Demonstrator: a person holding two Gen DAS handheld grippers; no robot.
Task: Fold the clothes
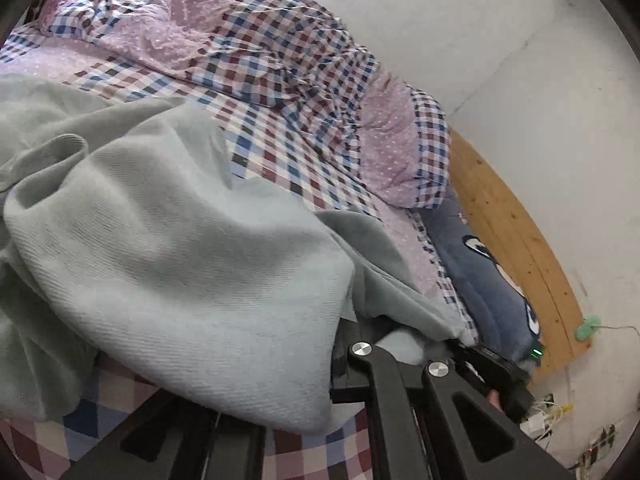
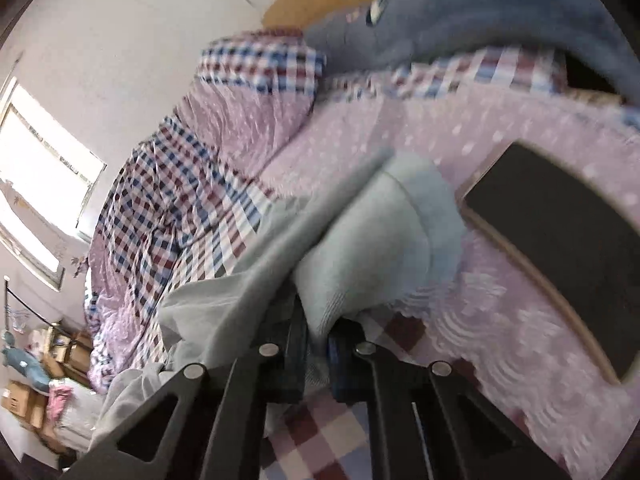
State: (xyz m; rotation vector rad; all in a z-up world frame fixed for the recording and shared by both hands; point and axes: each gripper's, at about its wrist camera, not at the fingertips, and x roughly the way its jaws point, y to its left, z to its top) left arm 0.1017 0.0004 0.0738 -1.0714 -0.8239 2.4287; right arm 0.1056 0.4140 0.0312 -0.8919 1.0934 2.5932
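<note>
A pale green knitted garment [image 1: 180, 240] lies bunched on the checked bed sheet [image 1: 280, 152] and drapes over my left gripper [image 1: 326, 364]. Only one black finger [image 1: 342, 360] shows; it sits close to the middle with cloth pinched against it, and the other finger is hidden. At the garment's far edge the black body of my right gripper [image 1: 492, 364] shows a green light. In the right wrist view the right gripper [image 2: 320, 332] is shut on a fold of the same garment [image 2: 372, 240], which bulges up between the fingers.
A rumpled checked and lilac quilt [image 1: 240, 40] fills the far side of the bed. A blue cushion [image 1: 480, 280] rests against the wooden headboard [image 1: 520, 240]. A dark flat panel [image 2: 560, 272] lies on the lilac sheet. Cables [image 1: 552, 412] and boxes [image 2: 24, 396] are on the floor.
</note>
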